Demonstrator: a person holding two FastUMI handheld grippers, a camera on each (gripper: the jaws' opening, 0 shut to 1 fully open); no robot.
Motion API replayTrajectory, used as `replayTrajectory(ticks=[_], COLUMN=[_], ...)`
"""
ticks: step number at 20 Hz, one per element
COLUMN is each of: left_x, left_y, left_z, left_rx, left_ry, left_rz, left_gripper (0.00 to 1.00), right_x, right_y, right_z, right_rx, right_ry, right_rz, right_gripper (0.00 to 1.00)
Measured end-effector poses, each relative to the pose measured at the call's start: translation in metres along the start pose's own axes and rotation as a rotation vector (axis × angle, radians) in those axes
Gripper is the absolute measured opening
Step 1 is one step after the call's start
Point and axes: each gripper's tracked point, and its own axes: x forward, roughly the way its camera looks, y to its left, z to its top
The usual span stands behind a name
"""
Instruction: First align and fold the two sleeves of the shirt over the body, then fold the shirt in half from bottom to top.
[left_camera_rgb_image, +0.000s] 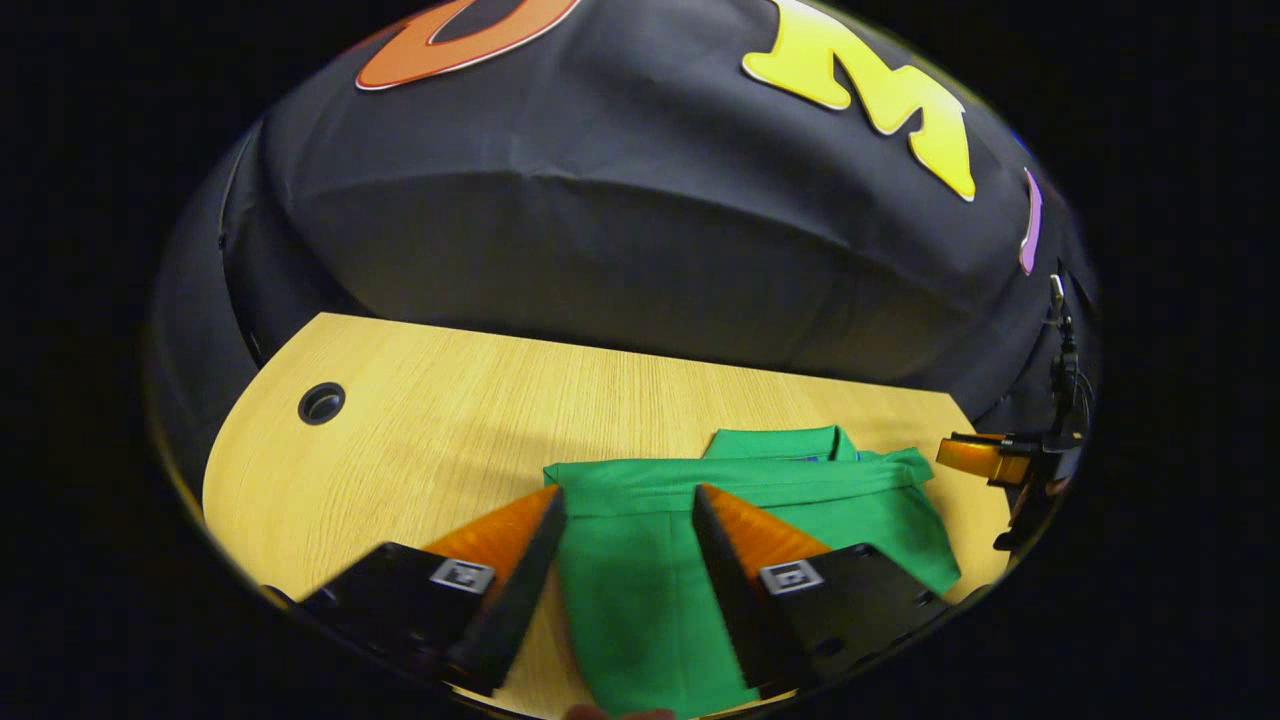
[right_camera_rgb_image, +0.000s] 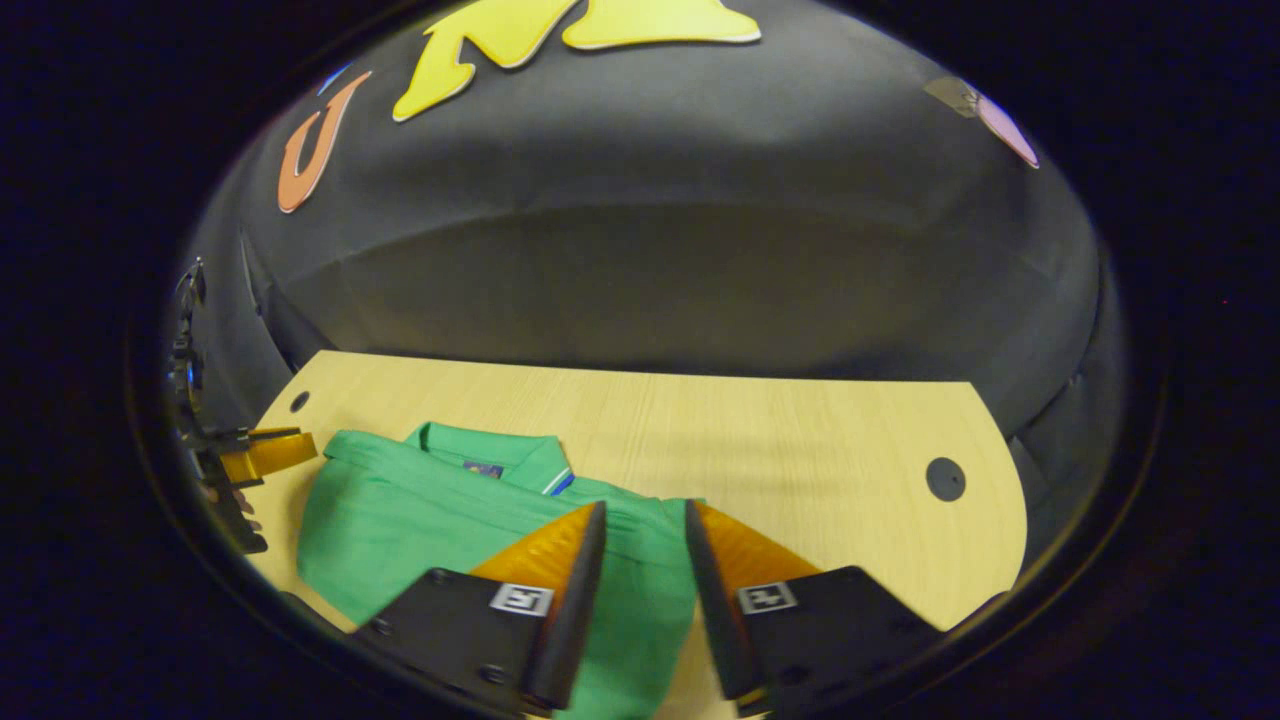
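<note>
Green polo shirt (left_camera_rgb_image: 640, 560) lies on table (left_camera_rgb_image: 420, 420), sleeves look folded in already; bottom-to-top fold prob. left. L claw (left_camera_rgb_image: 625, 510) & R claw (right_camera_rgb_image: 640, 525) both agape, holding nothing.

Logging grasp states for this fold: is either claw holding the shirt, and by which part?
Neither. The left claw and right claw both hang open over the green polo shirt, gripping no cloth.

Open tabletop beyond the shirt

Past the green shirt (right_camera_rgb_image: 420, 510) the tabletop (right_camera_rgb_image: 780, 440) lies bare to the booth wall; only two cable holes (right_camera_rgb_image: 945, 479) break it.
</note>
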Motion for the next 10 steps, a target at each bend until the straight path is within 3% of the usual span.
replayTrajectory(ticks=[2, 3, 6, 7, 8, 10], left_x=[-0.013, -0.021, -0.055, -0.072, -0.092, -0.134], left_y=[-0.001, -0.002, -0.01, -0.014, -0.017, -0.027], left_z=[0.008, 0.015, 0.038, 0.049, 0.063, 0.093], left_rx=[0.002, 0.008, 0.035, 0.044, 0.056, 0.074], left_ry=[-0.025, -0.04, -0.103, -0.132, -0.177, -0.267], left_rz=[0.013, 0.019, 0.032, 0.036, 0.049, 0.063], left_gripper=[1.0, 1.0, 1.0, 1.0, 1.0, 0.99], right_x=[-0.014, -0.024, -0.061, -0.077, -0.094, -0.136], right_y=[-0.008, -0.007, 0.004, 0.009, 0.014, 0.024], right_z=[0.009, 0.015, 0.033, 0.041, 0.051, 0.07], right_rx=[-0.018, -0.026, -0.044, -0.046, -0.042, -0.041], right_ry=[-0.038, -0.058, -0.122, -0.151, -0.186, -0.263], right_rz=[-0.047, -0.057, -0.05, -0.046, -0.045, -0.049], right_gripper=[0.92, 1.0, 0.96, 1.0, 0.96, 0.99])
